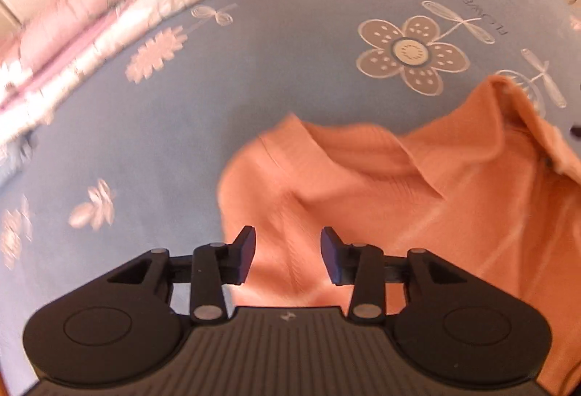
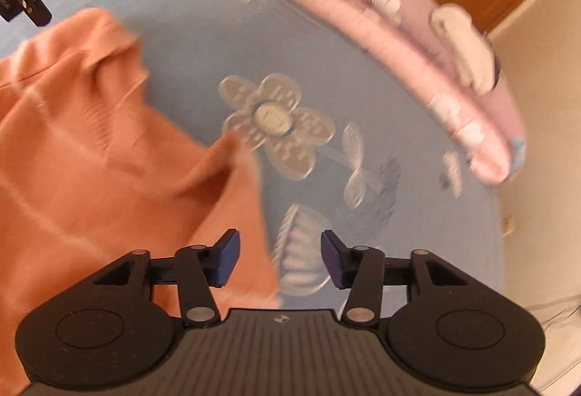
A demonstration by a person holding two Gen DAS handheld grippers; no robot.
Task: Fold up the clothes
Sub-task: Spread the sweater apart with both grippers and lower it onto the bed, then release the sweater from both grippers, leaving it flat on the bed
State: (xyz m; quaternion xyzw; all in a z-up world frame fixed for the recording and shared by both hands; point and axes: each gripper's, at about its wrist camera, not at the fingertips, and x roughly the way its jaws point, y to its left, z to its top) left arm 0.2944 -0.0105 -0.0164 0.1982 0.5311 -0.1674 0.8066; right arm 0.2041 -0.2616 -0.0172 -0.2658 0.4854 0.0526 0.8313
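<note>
Left gripper [image 1: 288, 256]: open, nothing pinched.
Right gripper [image 2: 280, 258]: open, empty.
Orange top [image 1: 381, 200]: under left gripper, beside right one, blurry, cut off.
Bed sheet [image 1: 174, 149]: partly hidden under the top.

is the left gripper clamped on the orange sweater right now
No, the left gripper has its jaws apart, with the orange sweater lying loose beneath them on the blue bedsheet.

Right gripper [image 2: 279, 256] at six o'clock, jaws apart with nothing between them. An orange sweater [image 2: 90, 156] lies rumpled at nine o'clock on a blue flowered bedsheet [image 2: 290, 44] — a pink quilt [image 2: 399, 44] bunched toward one o'clock. Left gripper [image 2: 31, 2] at ten o'clock.
</note>
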